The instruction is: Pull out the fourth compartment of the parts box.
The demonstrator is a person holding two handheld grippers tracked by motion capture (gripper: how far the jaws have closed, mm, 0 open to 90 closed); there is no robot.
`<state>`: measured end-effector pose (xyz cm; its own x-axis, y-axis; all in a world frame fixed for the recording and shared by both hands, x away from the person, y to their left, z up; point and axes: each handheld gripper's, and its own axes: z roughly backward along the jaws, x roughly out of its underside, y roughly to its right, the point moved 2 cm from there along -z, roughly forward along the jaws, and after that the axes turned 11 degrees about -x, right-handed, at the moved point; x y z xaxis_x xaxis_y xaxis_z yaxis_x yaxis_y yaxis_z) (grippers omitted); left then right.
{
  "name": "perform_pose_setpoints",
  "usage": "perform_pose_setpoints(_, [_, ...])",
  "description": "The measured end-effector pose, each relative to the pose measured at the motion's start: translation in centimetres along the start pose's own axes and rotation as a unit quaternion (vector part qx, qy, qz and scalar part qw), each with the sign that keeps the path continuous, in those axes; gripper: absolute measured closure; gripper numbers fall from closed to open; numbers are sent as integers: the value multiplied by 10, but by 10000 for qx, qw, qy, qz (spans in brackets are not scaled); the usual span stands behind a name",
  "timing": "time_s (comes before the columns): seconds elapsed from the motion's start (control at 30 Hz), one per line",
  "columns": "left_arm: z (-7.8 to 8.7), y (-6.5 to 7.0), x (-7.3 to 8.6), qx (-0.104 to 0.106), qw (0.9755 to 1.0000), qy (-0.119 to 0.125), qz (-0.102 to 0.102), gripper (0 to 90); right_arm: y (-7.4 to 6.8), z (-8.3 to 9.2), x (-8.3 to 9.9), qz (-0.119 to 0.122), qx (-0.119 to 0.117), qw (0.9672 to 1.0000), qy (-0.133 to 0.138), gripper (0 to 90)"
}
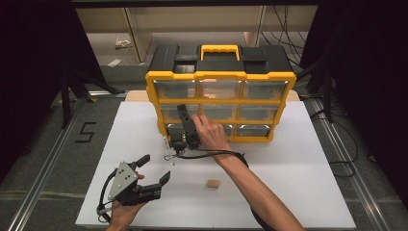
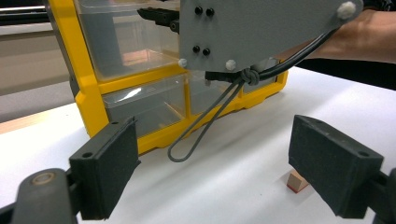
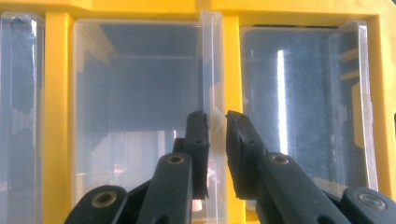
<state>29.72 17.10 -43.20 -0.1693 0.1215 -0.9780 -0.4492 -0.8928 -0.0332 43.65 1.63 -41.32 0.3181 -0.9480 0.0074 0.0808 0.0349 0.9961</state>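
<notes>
High view: the right tongs [image 1: 182, 111] reach up at the yellow-framed organizer cabinet of clear plastic drawers [image 1: 220, 103] on the white table [image 1: 288, 163]. The left tongs [image 1: 155, 169] gape apart, nearer the small tan wooden block [image 1: 212, 184]. Left gripper view: the block lies to the right. Right gripper view: the right tongs pinch a clear drawer's upright front lip [image 3: 212, 70], dead ahead.

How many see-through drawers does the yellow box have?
9 in the yellow box: three in the top row, three in the middle row, three in the bottom row. A hand and its gripper partly cover the lower left ones.
</notes>
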Motion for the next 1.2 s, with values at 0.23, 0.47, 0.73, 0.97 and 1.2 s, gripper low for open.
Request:
perform_pose_setpoints(0.23, [0,0,0,-13,10000,-7,-1,157,0,0,0,-10,10,10000,18,801])
perform_pose_setpoints(0.47, [0,-1,0,-60,10000,-57,-18,157,-1,1,0,50,52,10000,60,805])
perform_pose_setpoints(0.73, [-1,-7,1,-216,9997,-141,43,157,-1,3,-1,108,47,9999,91,807])
perform_pose_setpoints(0.97, [-2,-15,2,-381,9989,-198,161,159,-2,7,0,124,84,9998,152,808])
perform_pose_setpoints(1.2, [-2,-20,2,-460,9985,-192,242,159,-3,11,0,152,115,9996,222,808])
